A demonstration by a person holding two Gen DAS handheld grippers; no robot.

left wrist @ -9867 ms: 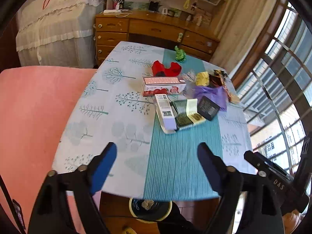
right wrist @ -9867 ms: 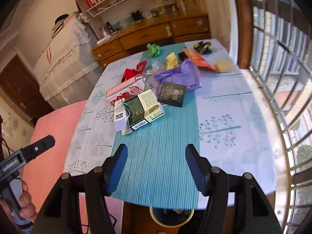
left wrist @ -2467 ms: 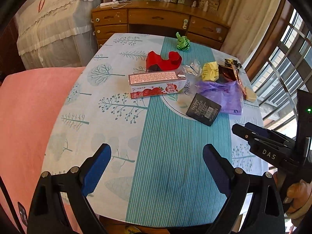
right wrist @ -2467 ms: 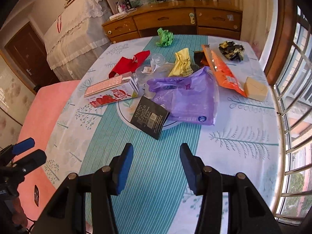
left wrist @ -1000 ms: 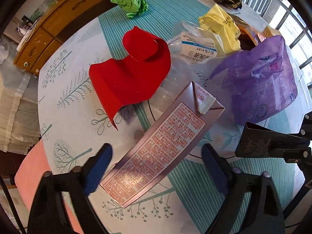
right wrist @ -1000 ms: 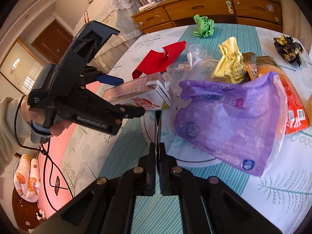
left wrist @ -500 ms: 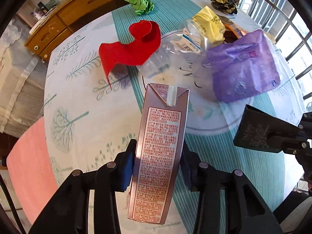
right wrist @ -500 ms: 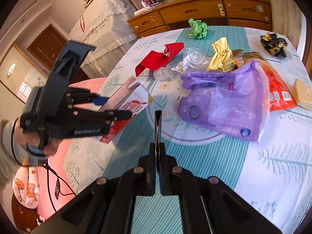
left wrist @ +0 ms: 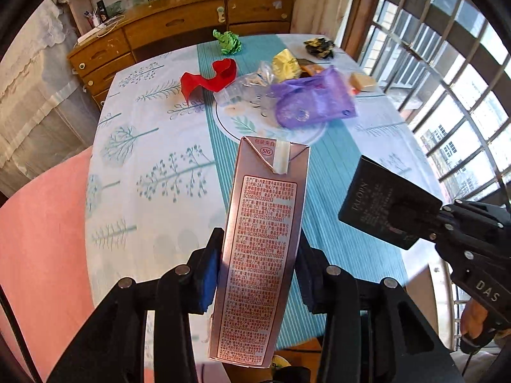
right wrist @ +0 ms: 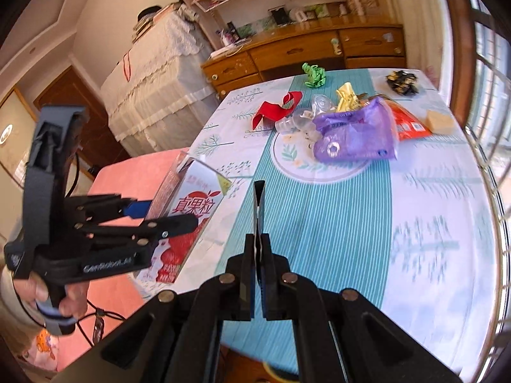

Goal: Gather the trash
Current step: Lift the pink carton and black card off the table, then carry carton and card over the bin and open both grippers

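Note:
My left gripper (left wrist: 257, 274) is shut on a pink-silver drink carton (left wrist: 262, 239) and holds it above the near edge of the table; the carton also shows in the right wrist view (right wrist: 188, 217). My right gripper (right wrist: 258, 274) is shut on a flat black packet (right wrist: 258, 204), seen edge-on, which shows face-on in the left wrist view (left wrist: 386, 207). More trash lies at the table's far side: a purple bag (left wrist: 314, 102), red paper (left wrist: 210, 78), a crushed clear bottle (left wrist: 242, 87), a yellow wrapper (left wrist: 286, 63), a green paper ball (left wrist: 228, 42).
The round table (left wrist: 153, 159) has a tree-print cloth and a teal runner. An orange packet (right wrist: 407, 121), a tan block (right wrist: 440, 122) and a dark crumpled wrapper (right wrist: 401, 83) lie at the far right. A pink seat (left wrist: 38, 239) is at the left, a wooden dresser (left wrist: 179, 28) behind.
Both grippers have pulled back from the trash pile toward the near table edge, each lifted with its item. The carton and black packet are higher and nearer than half a second ago.

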